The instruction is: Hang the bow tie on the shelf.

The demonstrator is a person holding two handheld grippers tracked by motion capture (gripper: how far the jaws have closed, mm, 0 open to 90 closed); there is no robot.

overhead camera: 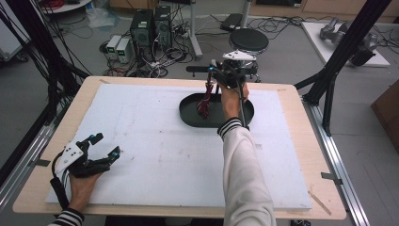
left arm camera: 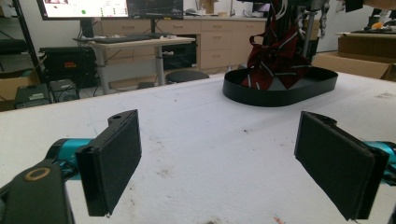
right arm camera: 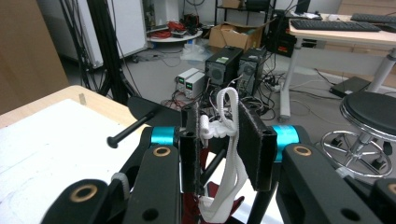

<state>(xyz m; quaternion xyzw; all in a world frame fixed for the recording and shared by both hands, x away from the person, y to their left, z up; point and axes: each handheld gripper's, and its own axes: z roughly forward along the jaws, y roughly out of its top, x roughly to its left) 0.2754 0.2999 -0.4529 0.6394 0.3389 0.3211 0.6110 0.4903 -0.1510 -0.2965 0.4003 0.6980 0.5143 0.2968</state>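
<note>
Cord (right arm camera: 229, 140), white, pinched by right hand-held gripper (right arm camera: 223, 140); left hand-held gripper (left arm camera: 217, 163) spread.

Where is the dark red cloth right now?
In the high view, the dark red cloth hangs from the right gripper into the black oval tray, at the table's far right.

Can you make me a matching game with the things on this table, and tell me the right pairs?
Things:
1. left claw
2. right claw
3. black tray
4. dark red striped cloth

States:
A. lies on the white board, past the middle
B. hangs down into the tray
C. open, holding nothing
D. shut on a white cord

Right pairs: 1-C, 2-D, 3-A, 4-B
</note>
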